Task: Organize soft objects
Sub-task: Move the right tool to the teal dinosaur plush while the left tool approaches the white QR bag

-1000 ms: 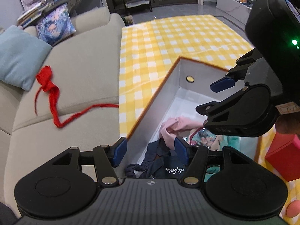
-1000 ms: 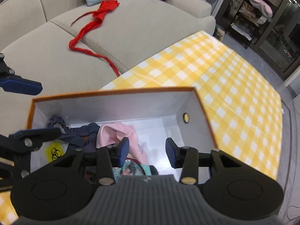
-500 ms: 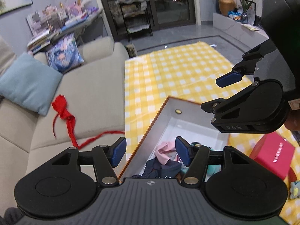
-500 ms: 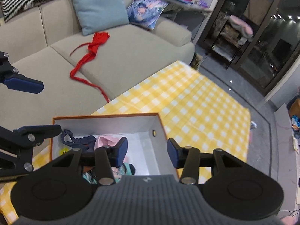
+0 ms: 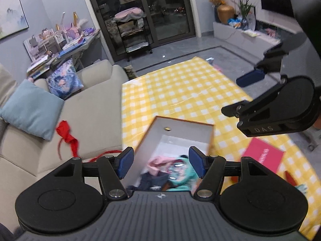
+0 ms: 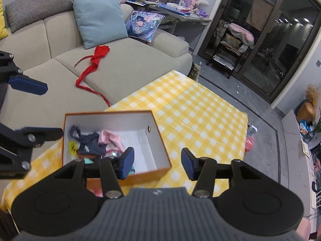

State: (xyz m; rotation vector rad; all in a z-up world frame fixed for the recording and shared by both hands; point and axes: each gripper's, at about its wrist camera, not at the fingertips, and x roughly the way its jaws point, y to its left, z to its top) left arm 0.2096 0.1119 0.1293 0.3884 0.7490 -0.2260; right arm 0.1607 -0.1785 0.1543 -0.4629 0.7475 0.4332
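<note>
The left gripper (image 5: 159, 164) hangs above the near end of the box (image 5: 186, 123), its blue fingers (image 5: 125, 161) spread apart with nothing between them. The right gripper (image 6: 157, 163) hangs over the box's near right corner, its fingers (image 6: 126, 163) also apart and empty. In the left view the right gripper shows at the upper right, above the cloth (image 5: 180, 92); in the right view the left gripper's fingers show at the left edge.

The box (image 6: 158, 138) is orange outside and white inside, and stands open on the yellow checked cloth (image 6: 200, 116) that covers the worktop. Soft things lie bunched at one end of it: a pink garment (image 6: 112, 138), a dark navy garment (image 6: 88, 147) beside it, and a teal piece (image 5: 183, 172) that is partly hidden behind the fingers. The other end of the box shows bare white floor.

A red garment (image 6: 96, 60) with a long trailing strap lies on the beige sofa (image 6: 124, 70), well apart from the box; its strap runs down toward the edge of the cloth. A light blue cushion (image 6: 99, 19) leans on the sofa back just beside the red garment, and a printed cushion (image 6: 144, 25) sits further along. A red flat box (image 5: 262, 155) lies on the cloth to the right of the open box.
</note>
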